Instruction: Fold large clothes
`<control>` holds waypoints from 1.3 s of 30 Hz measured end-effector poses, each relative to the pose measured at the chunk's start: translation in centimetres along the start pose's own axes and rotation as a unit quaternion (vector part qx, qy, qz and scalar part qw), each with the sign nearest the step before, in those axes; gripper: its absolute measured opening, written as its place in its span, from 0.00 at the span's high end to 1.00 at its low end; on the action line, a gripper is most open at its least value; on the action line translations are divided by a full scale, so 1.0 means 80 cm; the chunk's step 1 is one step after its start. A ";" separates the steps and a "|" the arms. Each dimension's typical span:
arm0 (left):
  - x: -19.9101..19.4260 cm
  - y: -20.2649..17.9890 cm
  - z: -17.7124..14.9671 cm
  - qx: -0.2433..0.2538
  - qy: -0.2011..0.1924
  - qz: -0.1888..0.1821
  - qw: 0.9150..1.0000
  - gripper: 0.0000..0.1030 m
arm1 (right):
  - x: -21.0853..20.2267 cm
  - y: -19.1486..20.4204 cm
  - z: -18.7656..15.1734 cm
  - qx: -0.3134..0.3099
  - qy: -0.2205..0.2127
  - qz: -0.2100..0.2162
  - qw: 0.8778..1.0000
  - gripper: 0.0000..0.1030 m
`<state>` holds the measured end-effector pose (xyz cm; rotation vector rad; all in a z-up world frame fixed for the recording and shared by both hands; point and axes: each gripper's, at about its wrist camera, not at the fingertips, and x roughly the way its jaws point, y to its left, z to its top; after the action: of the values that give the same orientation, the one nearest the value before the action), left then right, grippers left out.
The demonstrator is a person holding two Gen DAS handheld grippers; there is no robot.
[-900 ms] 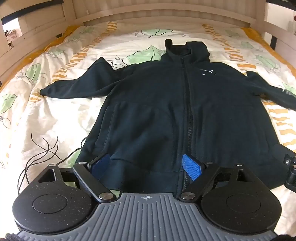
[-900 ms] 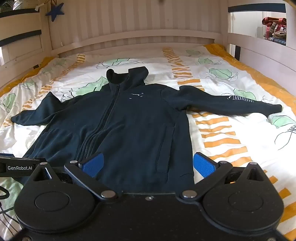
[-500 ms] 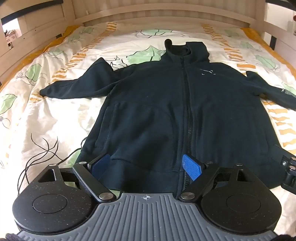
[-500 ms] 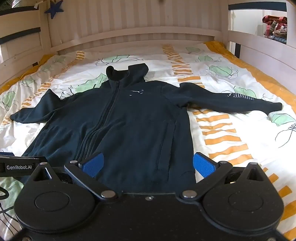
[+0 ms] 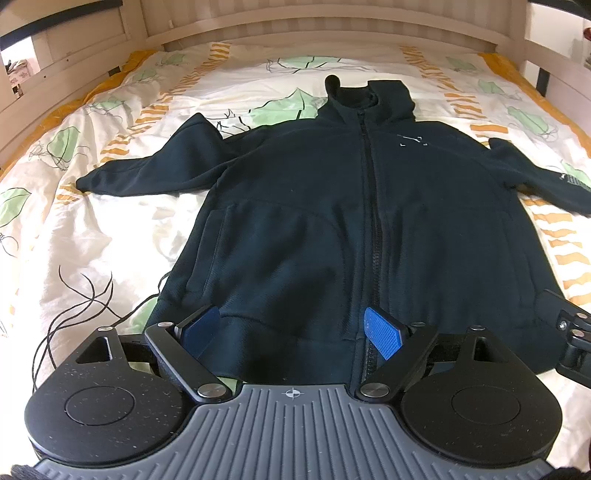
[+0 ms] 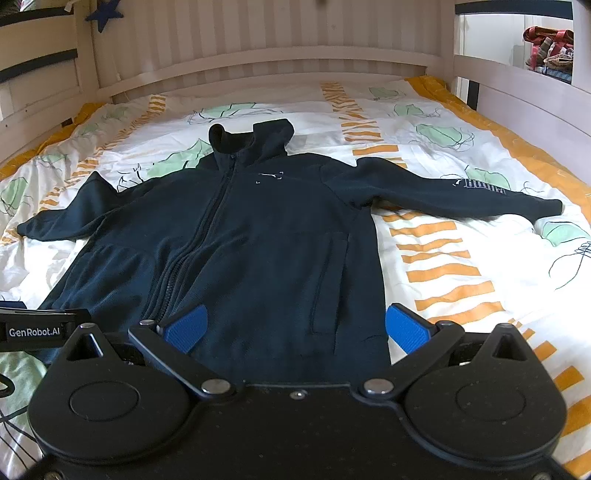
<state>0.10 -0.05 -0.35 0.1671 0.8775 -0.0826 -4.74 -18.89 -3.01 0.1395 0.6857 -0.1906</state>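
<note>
Dark zip jacket: flat on bed, sleeves spread, unmoved across the last second; left gripper and right gripper fingers wide, empty, at its hem; folding unstarted.

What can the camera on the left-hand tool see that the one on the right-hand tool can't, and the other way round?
Only the left view shows the black line drawing on the sheet near the jacket's hem corner. Only the right view shows the whole printed sleeve out to its cuff, a blue star on the bed frame and colourful items beyond the rail. Both show the dark zip jacket spread flat on the leaf-patterned bedding, with open blue fingers over its hem.
</note>
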 end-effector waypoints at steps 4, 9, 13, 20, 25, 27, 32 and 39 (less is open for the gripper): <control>0.000 0.001 0.000 -0.001 -0.001 0.001 1.000 0.17 | 0.002 0.001 -0.001 -0.001 0.005 -0.001 1.000 0.01; 0.001 0.000 -0.001 0.001 0.002 0.000 1.000 0.17 | 0.006 0.001 0.001 -0.003 0.013 -0.001 1.000 0.01; 0.003 -0.001 0.000 0.006 0.005 -0.001 1.000 0.17 | 0.006 0.001 0.001 0.000 0.015 0.000 1.000 0.01; 0.003 -0.002 0.001 0.005 0.004 0.000 1.000 0.17 | 0.007 0.002 0.002 -0.001 0.019 0.000 1.000 0.01; 0.004 -0.002 0.000 0.005 0.004 0.000 1.000 0.17 | 0.009 0.003 0.003 -0.001 0.020 0.001 1.000 0.01; 0.004 -0.002 0.001 0.005 0.005 -0.001 1.000 0.17 | 0.009 0.003 0.003 -0.001 0.020 0.002 1.000 0.01; 0.005 -0.003 0.001 0.005 0.006 -0.002 1.000 0.17 | 0.009 0.004 0.003 -0.001 0.022 0.002 1.000 0.01; 0.008 -0.005 0.000 0.006 0.009 -0.003 1.000 0.17 | 0.012 0.005 0.003 0.001 0.026 0.004 1.000 0.01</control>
<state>0.45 -0.42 -0.84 0.1765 0.8947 -0.0918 -3.75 -18.69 -3.40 0.1484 0.7363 -0.1811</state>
